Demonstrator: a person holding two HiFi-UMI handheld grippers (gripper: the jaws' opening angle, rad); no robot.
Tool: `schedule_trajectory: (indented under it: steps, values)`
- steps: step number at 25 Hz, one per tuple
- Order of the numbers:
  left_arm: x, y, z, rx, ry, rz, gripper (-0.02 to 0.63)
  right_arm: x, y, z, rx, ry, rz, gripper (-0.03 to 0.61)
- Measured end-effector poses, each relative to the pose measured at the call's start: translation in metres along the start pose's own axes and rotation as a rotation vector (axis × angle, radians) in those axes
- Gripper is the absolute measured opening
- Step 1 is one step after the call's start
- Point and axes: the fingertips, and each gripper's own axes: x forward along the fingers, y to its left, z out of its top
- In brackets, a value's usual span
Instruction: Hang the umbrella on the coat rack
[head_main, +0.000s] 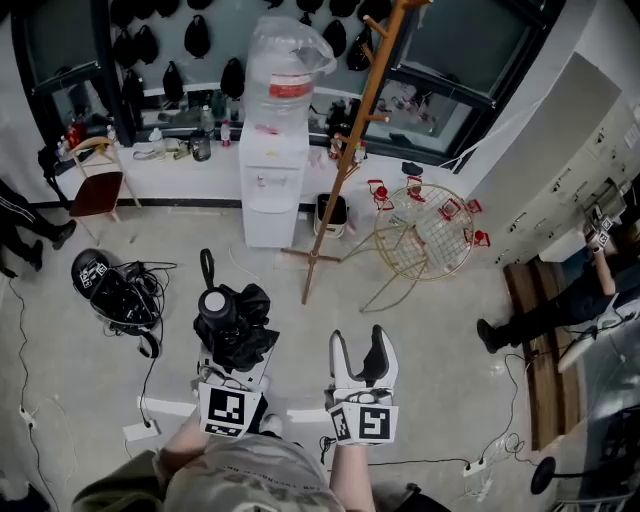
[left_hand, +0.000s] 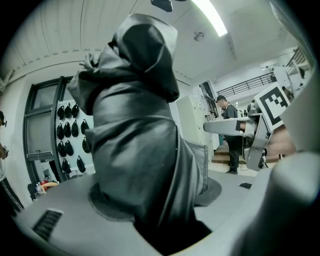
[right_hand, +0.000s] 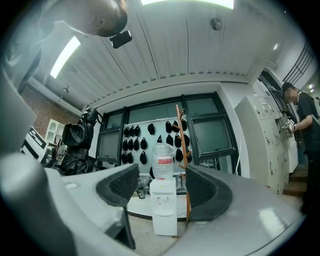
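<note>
Your left gripper (head_main: 236, 372) pinches the folded umbrella (head_main: 232, 318), which stands up out of its jaws. Your right gripper (head_main: 362, 345) is spread and empty. The rack (head_main: 345, 160) is ahead and slightly right, nearer your right gripper.
</note>
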Motion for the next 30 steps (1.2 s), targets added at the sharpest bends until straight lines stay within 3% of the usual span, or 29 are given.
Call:
schedule_trajectory:
  steps: [13, 22, 30]
  values:
    - [0.101, 0.068, 0.022, -0.023, -0.034, -0.102, 0.279, 0.107, -0.005, -0.002, 0.031, -0.002, -0.041, 0.288]
    - [0.141, 0.094, 0.021, -0.045, -0.016, -0.111, 0.280, 0.147, -0.017, -0.011, 0.047, 0.023, -0.048, 0.288]
    - [0.182, 0.098, 0.011, -0.059, 0.010, -0.088, 0.279, 0.188, -0.037, -0.028, 0.055, 0.037, 0.006, 0.288]
